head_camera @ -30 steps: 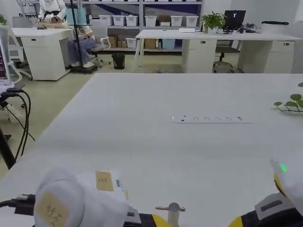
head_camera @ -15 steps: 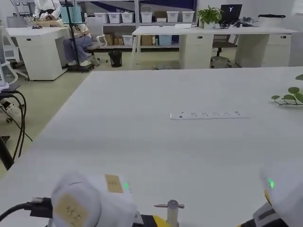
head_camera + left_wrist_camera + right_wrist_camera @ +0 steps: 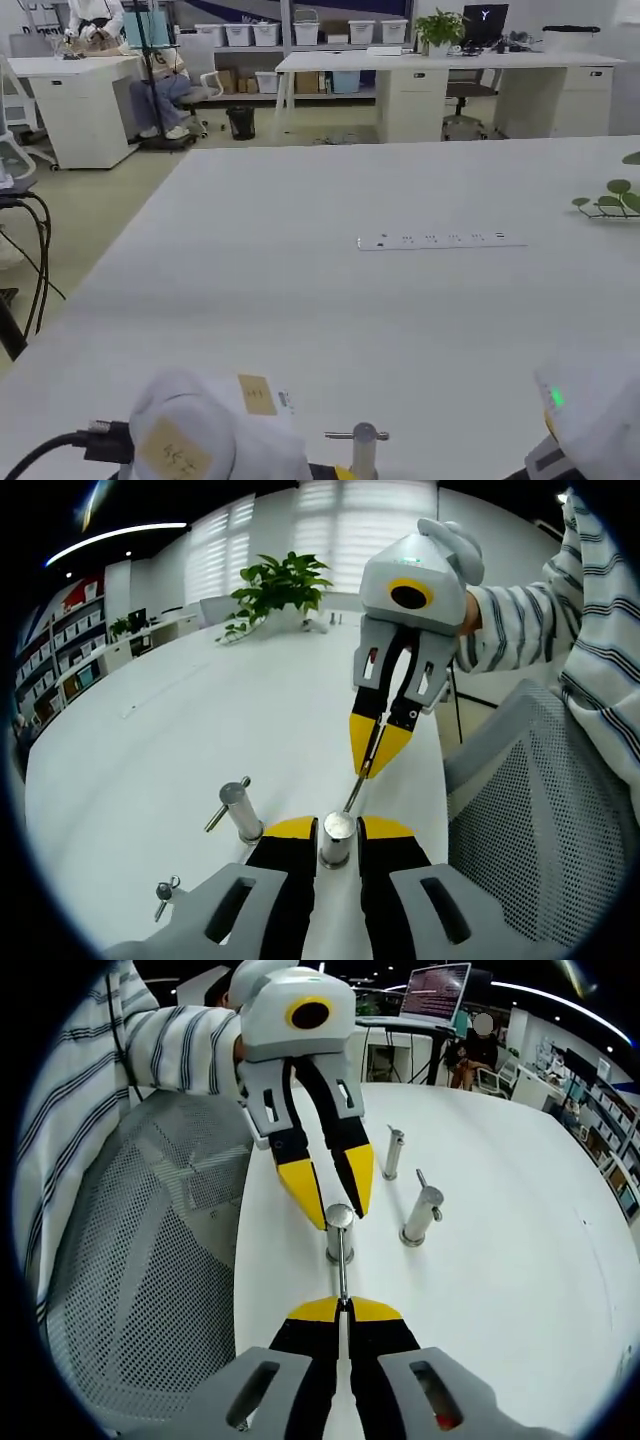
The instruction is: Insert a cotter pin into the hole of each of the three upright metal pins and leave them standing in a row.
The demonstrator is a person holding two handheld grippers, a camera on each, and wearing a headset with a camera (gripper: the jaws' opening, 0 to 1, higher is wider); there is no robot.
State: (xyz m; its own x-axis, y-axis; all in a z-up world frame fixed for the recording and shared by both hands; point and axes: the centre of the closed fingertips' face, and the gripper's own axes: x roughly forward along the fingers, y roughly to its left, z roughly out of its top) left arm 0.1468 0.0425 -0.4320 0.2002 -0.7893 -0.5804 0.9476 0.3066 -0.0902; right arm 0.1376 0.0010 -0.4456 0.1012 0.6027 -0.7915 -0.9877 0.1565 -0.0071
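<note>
In the left gripper view my left gripper (image 3: 337,830) is shut on an upright metal pin (image 3: 335,842) at the table's near edge. My right gripper (image 3: 375,750) comes in from above, shut on a thin cotter pin (image 3: 355,792) whose tip touches that pin's head. In the right gripper view the cotter pin (image 3: 342,1263) runs from my right gripper (image 3: 342,1306) to the held pin (image 3: 339,1235), with the left gripper (image 3: 330,1200) around it. Two more upright pins (image 3: 421,1216) (image 3: 394,1152) stand beyond, each with a cotter pin through it. One such pin (image 3: 364,450) shows in the head view.
A white power strip (image 3: 440,240) lies mid-table and a leafy sprig (image 3: 608,200) sits at the right edge. A potted plant (image 3: 278,585) stands at the table's far end. A mesh chair (image 3: 150,1260) is close beside the table edge. Desks and a seated person fill the background.
The head camera has tipped down a little. In the head view the left gripper's body has shifted right and lower; the right one has sunk toward the bottom edge. The finished pin has stayed put.
</note>
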